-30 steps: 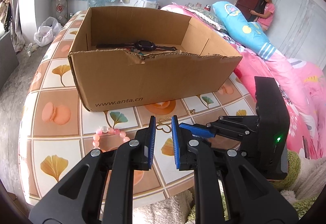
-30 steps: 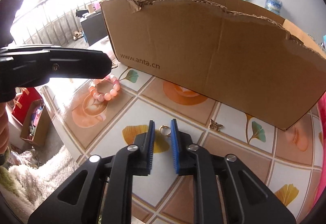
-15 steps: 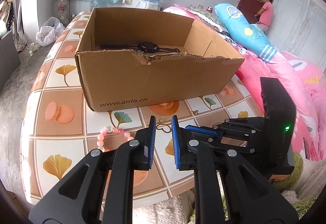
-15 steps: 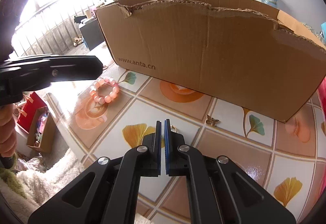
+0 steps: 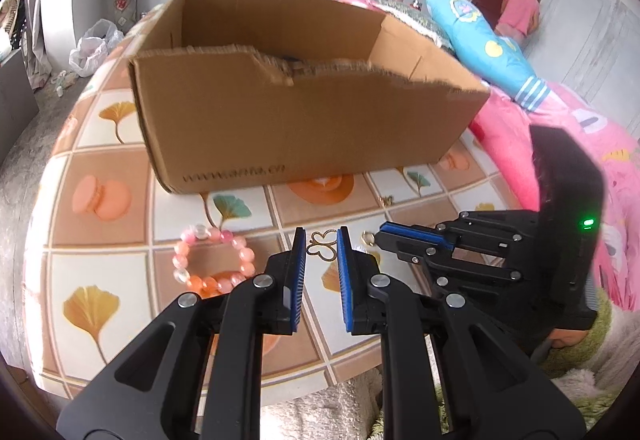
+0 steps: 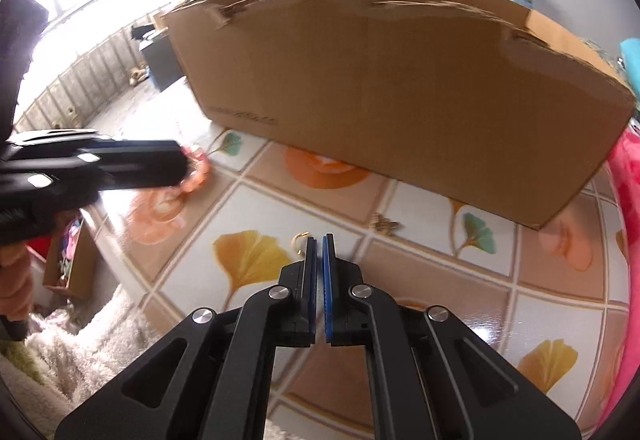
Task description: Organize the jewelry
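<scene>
On the tiled table top stands a cardboard box (image 5: 300,120) (image 6: 400,100). My right gripper (image 6: 318,238) (image 5: 380,238) is shut, low over the table, and a small gold ring (image 6: 298,240) (image 5: 367,237) sticks out at its tips, seemingly pinched. My left gripper (image 5: 320,240) (image 6: 176,168) is open a little, with a gold butterfly-outline piece (image 5: 322,246) lying on the table just beyond its tips. A pink bead bracelet (image 5: 212,264) lies to the left, mostly hidden behind the left gripper in the right wrist view. A small butterfly charm (image 5: 386,200) (image 6: 384,222) lies near the box.
Pink bedding (image 5: 560,144) and a blue pillow (image 5: 488,48) lie right of the table. A person in pink (image 5: 518,8) stands at a far door. A white fluffy rug (image 6: 80,344) lies below the table's near edge (image 5: 280,380).
The right gripper's jaws, apart around the gold ring a second ago, have closed; the ring now shows at the left of the tips. The left gripper keeps its gap.
</scene>
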`<state>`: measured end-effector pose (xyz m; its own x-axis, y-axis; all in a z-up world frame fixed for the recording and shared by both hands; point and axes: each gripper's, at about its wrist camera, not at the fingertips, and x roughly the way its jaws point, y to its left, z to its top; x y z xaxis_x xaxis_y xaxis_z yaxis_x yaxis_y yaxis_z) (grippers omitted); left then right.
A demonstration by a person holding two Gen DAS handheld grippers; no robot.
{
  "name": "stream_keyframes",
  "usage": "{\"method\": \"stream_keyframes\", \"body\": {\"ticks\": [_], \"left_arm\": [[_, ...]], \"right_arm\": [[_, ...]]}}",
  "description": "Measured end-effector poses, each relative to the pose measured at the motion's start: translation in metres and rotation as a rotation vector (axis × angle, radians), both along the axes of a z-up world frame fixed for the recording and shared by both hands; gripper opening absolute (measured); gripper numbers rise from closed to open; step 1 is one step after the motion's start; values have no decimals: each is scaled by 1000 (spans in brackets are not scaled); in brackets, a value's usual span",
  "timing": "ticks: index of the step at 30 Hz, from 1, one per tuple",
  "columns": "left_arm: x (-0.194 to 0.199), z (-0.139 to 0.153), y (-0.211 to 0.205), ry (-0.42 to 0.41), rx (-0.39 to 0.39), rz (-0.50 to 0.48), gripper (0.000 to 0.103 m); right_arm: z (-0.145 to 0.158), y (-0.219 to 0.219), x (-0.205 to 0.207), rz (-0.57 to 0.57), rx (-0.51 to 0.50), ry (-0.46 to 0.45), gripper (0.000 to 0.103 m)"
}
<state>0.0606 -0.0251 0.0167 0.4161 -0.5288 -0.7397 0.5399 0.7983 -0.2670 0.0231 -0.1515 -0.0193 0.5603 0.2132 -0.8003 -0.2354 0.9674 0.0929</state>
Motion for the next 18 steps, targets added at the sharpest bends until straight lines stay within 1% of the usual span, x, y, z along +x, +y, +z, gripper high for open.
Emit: {"method": "stream_keyframes", "body": {"ticks": [3, 7, 9, 10, 11, 13, 16, 18], "left_arm": [[0, -11, -5, 26, 6, -14, 14], [-2, -16, -7, 28, 19, -23, 14], [-1, -18, -6, 28, 21, -23, 14], [-1, -18, -6, 29, 20, -22, 14], [0, -19, -4, 28, 21, -19, 14], [0, -18, -3, 23, 21, -12, 14], [0, -18, 1, 23, 14, 5, 14], [0, -18, 3, 26, 11, 12, 14]], "right_arm": [[3, 4, -3, 20, 3, -3, 3], [10, 1, -3, 40, 8, -20, 5], [11, 2, -2, 80, -10, -21, 11], [11, 4, -2, 113, -43, -30, 18], [11, 6, -1, 141, -68, -37, 20], [13, 3, 0, 179, -90, -39, 20], [16, -3, 5, 235, -51, -20, 20], [16, -4, 5, 289, -45, -16, 20]]}}
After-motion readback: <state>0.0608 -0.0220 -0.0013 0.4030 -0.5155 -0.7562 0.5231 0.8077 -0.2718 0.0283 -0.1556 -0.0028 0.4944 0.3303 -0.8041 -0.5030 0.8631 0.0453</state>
